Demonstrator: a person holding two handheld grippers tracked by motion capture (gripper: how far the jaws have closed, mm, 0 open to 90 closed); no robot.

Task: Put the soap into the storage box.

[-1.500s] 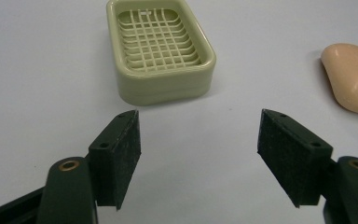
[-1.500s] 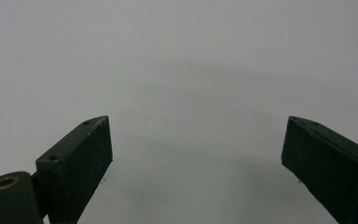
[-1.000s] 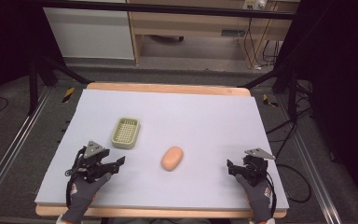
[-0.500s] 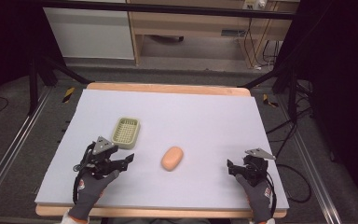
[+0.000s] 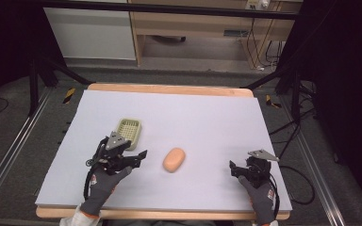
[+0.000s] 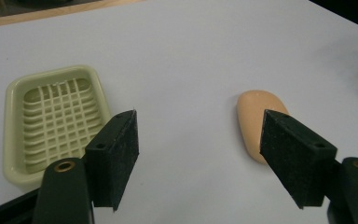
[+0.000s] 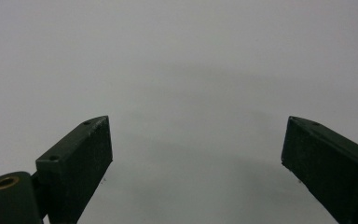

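Holding my left gripper [image 5: 139, 157] low over the white table [image 5: 207, 122], I have its jaws spread wide with nothing between them. Seen from above, the peach soap bar [image 5: 174, 159] lies at three o'clock from it, near but apart; the pale green soap dish [image 5: 128, 131] sits at twelve o'clock, just beside it. My right gripper [image 5: 235, 169] rests well apart at the soap's three o'clock, jaws parted wide over bare tabletop.

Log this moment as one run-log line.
left hand-held gripper: open, empty, between soap dish and soap bar | right hand-held gripper: open, empty, over bare table | soap: on table, outside dish
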